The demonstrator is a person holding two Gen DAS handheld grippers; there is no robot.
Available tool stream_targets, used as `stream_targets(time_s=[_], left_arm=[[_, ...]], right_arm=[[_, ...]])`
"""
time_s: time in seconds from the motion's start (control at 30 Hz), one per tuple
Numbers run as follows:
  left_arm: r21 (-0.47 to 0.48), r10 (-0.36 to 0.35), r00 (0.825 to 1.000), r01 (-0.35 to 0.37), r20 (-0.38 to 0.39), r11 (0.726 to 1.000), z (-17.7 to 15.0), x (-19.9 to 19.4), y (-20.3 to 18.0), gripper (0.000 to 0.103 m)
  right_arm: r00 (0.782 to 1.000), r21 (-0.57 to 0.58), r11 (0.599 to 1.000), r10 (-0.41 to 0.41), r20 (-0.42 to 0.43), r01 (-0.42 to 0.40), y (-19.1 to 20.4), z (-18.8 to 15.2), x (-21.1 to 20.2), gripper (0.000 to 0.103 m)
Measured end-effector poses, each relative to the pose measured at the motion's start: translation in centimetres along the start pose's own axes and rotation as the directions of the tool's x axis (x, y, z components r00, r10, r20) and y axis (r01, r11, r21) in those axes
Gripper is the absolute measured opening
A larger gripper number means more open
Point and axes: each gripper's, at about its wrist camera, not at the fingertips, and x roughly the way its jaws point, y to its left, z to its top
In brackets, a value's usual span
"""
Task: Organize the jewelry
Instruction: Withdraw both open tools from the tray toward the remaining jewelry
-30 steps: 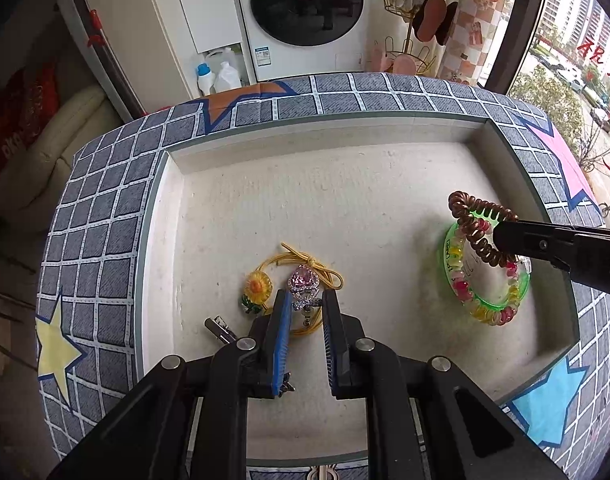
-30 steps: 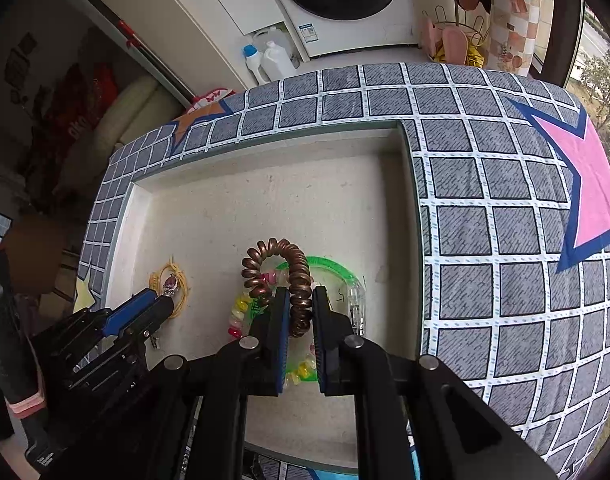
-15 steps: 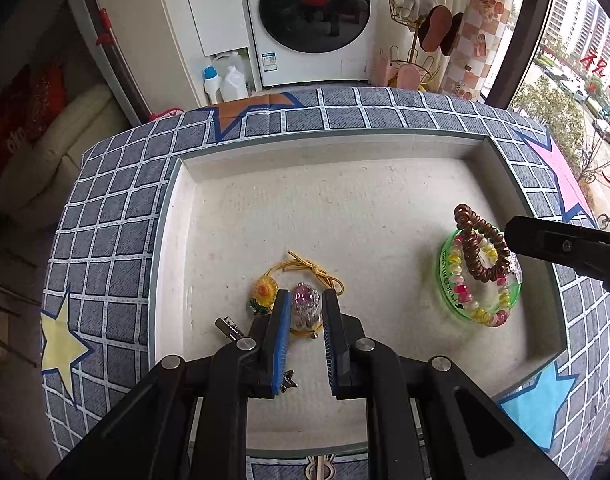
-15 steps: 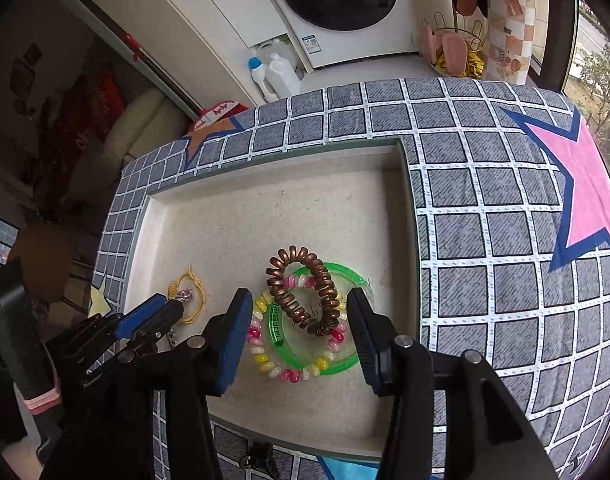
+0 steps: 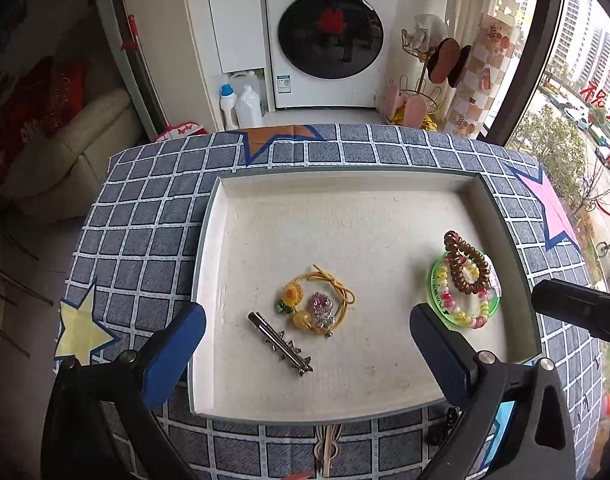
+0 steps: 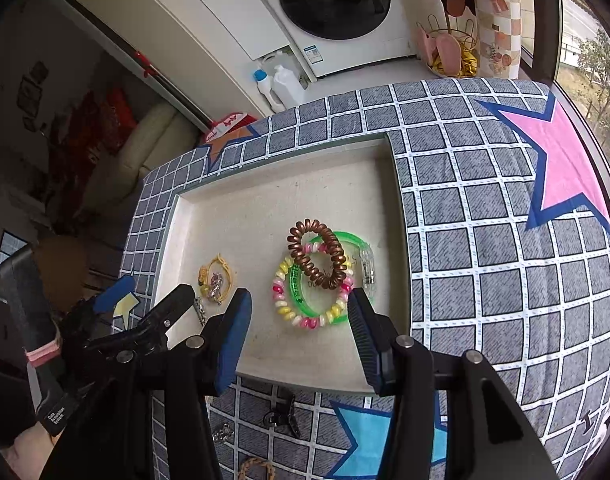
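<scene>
A shallow white tray point(image 5: 393, 200) point(image 6: 265, 208) lies on a checked cloth. In it, a brown spiral hair tie point(image 5: 466, 262) point(image 6: 317, 254) rests on a green bangle point(image 5: 437, 284) point(image 6: 301, 300) and a beaded bracelet point(image 5: 471, 318) point(image 6: 297, 318) at the right. A yellow elastic with charms point(image 5: 317, 300) point(image 6: 216, 278) and a metal hair clip point(image 5: 279, 343) point(image 6: 201, 308) lie left of centre. My left gripper point(image 5: 305, 354) is open and empty above the tray's near edge. My right gripper point(image 6: 299, 338) is open and empty just behind the bangle pile.
More jewelry lies on the cloth in front of the tray: a black clip point(image 6: 283, 416), a chain point(image 6: 223, 434), a braided ring point(image 6: 257, 468). A washing machine point(image 5: 329, 36) and bottles point(image 5: 241, 106) stand beyond the table.
My right gripper opened and let the brown spiral tie drop onto the bangle pile. My left gripper opened, releasing the yellow elastic. Both grippers pulled back and up from the tray.
</scene>
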Motion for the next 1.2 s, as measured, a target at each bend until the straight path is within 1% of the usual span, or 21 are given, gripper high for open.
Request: stream_targets(time_s=[0.13,0.17,0.2,0.23,0.27,0.5,0.57,0.7,0.8,1.0,1.1,1.2], left_arm=[[0.028,0.02,1.0,-0.021,0.011,0.999,-1.5,-1.5,0.2,0.103],[0.032,0.023,1.0,-0.024,0.011,0.999,-2.0,-1.8,0.3,0.103],[0.033,0.026,1.0,-0.026,0.009,0.999,-2.5,-2.2,0.4,0.103],[0.032,0.028,1.0,-0.028,0.006,0.999,-3.0,-2.6,0.6,0.103],[0.029,0.03,1.0,-0.03,0.0,0.999,-3.6,-2.9,0.8,0.103],[0.014,0.051,0.997,-0.05,-0.061,0.999,-7.5,-4.2,2.1,0.103],[0.009,0.051,0.996,-0.05,-0.078,0.999,-8.5,-4.5,2.4,0.103],[0.008,0.053,0.994,-0.052,-0.1,0.999,-10.3,-4.8,2.6,0.103],[0.0,0.053,0.992,-0.054,-0.117,0.999,-11.1,-4.8,2.8,0.103],[0.0,0.042,0.988,-0.042,-0.149,0.999,-12.5,-4.5,2.7,0.103],[0.013,0.038,0.986,-0.037,-0.162,0.999,-13.2,-4.4,2.4,0.103],[0.018,0.027,0.983,-0.025,-0.18,1.0,-13.8,-4.0,2.1,0.103]], right_arm=[[1.0,0.021,1.0,0.008,-0.007,-0.008,0.0,-1.3,-0.6,0.057],[1.0,0.025,1.0,0.009,-0.011,-0.009,0.1,-1.7,-0.8,0.06],[1.0,0.03,0.999,0.011,-0.015,-0.011,0.1,-2.1,-0.9,0.065],[1.0,0.035,0.999,0.016,-0.018,-0.015,0.1,-2.6,-1.0,0.079],[1.0,0.041,0.999,0.021,-0.018,-0.02,0.0,-3.1,-1.2,0.083],[0.998,0.073,0.997,0.021,-0.051,-0.017,-0.3,-6.3,-1.8,0.083],[0.998,0.08,0.997,0.024,-0.061,-0.019,-0.4,-7.0,-1.9,0.085],[0.997,0.081,0.997,0.01,-0.071,-0.004,-0.3,-8.6,-2.3,0.085],[0.997,0.084,0.996,0.003,-0.08,0.004,-0.2,-9.6,-2.5,0.086],[0.997,0.05,0.999,-0.017,-0.08,0.021,0.4,-11.8,-2.8,0.086],[0.994,0.06,0.998,-0.014,-0.113,0.021,0.3,-12.6,-2.4,0.086],[0.988,0.062,0.997,-0.036,-0.15,0.046,-0.1,-13.5,-2.0,0.086]])
